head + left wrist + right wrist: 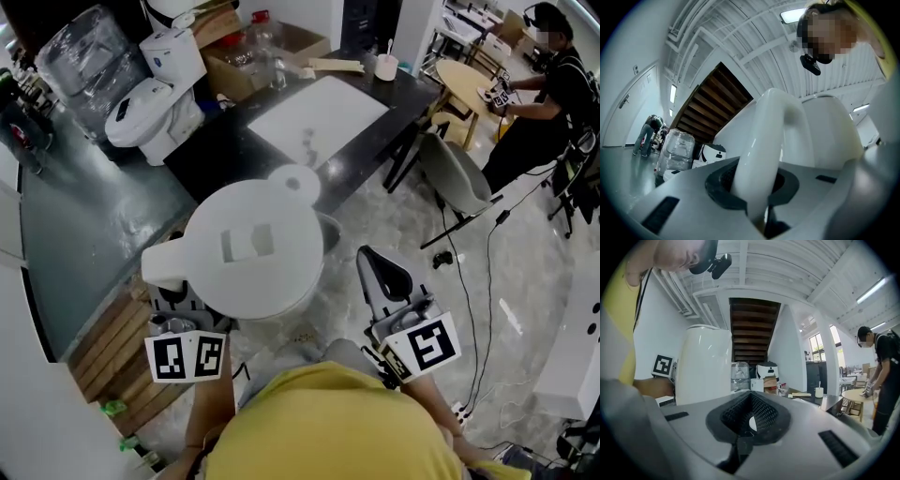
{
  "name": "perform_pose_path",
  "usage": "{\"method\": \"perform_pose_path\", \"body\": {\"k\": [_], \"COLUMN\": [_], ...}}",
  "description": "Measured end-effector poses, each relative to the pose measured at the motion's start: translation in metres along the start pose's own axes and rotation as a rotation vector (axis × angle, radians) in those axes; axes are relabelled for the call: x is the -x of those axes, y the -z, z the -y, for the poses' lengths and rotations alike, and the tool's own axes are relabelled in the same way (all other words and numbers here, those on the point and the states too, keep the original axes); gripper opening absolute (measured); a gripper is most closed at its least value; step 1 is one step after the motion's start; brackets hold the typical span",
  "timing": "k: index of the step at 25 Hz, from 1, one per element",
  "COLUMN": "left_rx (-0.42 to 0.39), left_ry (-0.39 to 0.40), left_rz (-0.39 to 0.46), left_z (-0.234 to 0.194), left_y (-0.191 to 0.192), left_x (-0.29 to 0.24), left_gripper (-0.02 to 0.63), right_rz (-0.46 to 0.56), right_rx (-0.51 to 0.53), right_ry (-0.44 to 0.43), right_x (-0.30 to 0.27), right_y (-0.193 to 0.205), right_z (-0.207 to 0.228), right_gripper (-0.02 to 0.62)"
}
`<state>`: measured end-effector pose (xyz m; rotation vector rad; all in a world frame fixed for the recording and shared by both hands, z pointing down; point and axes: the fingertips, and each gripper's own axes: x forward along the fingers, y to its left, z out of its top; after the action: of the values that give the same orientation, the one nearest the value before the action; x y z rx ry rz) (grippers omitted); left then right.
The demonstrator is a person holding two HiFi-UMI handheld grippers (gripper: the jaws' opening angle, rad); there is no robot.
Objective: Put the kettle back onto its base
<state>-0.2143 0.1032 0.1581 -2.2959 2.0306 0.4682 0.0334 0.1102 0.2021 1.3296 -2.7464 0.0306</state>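
A white kettle hangs in the air in front of me, seen from above in the head view, with its handle toward me. My left gripper is shut on that handle, whose white loop fills the gap between the jaws. A small round white disc shows just past the kettle's far rim; I cannot tell whether it belongs to the kettle. To the right, my right gripper is shut with nothing in it, level and beside the kettle body.
Ahead stands a black table with a white mat, a cup and cardboard boxes. A white toilet is at the left, a grey chair at the right, and a person at a round table beyond.
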Motion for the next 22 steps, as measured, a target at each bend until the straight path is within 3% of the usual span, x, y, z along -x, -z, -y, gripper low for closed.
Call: {"method": "perform_pose_path", "body": {"k": [11, 22], "left_rx": [0.017, 0.02], "left_ry": [0.009, -0.023], "left_rz": [-0.015, -0.001], "left_z": [-0.006, -0.004], "left_y": [0.022, 0.039], "left_x": [-0.06, -0.118], "left_gripper": [0.057, 0.057], "right_rz": [-0.049, -0.039], "right_rx": [-0.027, -0.007], "right_ry": [0.037, -0.008], "right_x": [-0.025, -0.072], "right_y": [0.014, 0.012], "right_z": [0.032, 0.076], "right_gripper": [0.015, 0.015]}}
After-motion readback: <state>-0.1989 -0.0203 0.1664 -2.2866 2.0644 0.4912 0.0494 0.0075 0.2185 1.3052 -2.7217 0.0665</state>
